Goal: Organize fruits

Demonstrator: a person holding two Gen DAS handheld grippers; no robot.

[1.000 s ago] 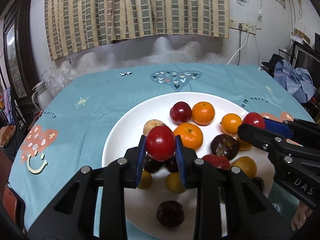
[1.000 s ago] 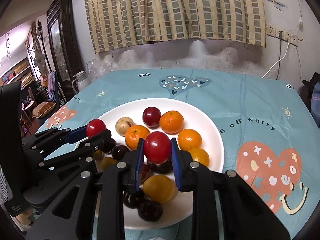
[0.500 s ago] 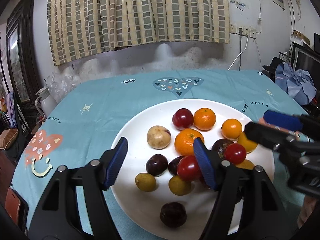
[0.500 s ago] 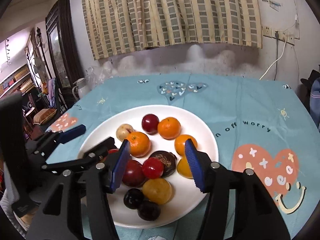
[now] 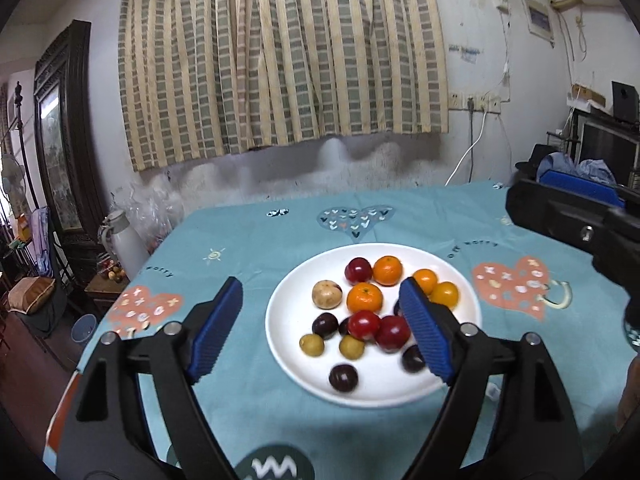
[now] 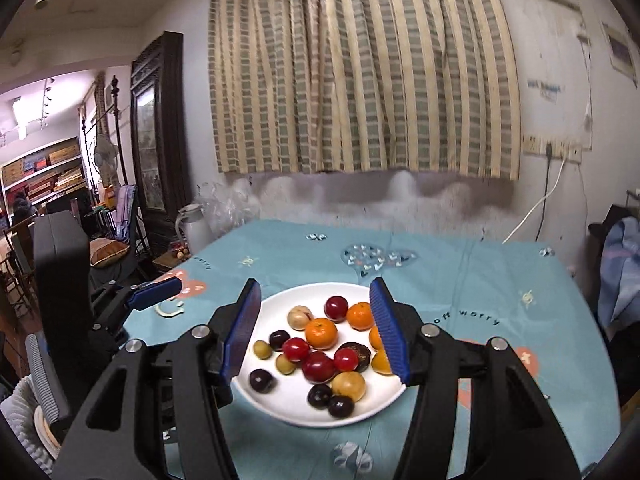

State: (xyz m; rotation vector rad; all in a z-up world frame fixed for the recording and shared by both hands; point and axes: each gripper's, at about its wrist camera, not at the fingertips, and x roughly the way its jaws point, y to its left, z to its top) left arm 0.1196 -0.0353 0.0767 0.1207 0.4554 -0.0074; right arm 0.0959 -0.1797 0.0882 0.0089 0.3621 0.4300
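A white plate (image 5: 290, 312) (image 6: 276, 398) on the teal tablecloth holds several fruits: red plums (image 5: 363, 325) (image 6: 318, 366), orange tangerines (image 5: 364, 298) (image 6: 321, 333), dark plums (image 5: 343, 377), small yellow-green fruits (image 5: 311, 345) and a pale brown one (image 5: 326, 293). My left gripper (image 5: 322, 330) is open and empty, raised above and in front of the plate. My right gripper (image 6: 316, 336) is open and empty, also raised over the plate. Each gripper shows at the edge of the other's view: the right one (image 5: 576, 216), the left one (image 6: 152, 294).
The teal tablecloth (image 5: 248, 240) has heart and sun prints. A white kettle (image 5: 122, 240) stands past the table's left edge beside dark wooden furniture. A striped curtain hangs on the back wall. Clothes and shelves are at the right.
Both grippers let go of their red fruits onto the plate, opened wide, and have pulled back and up away from the plate.
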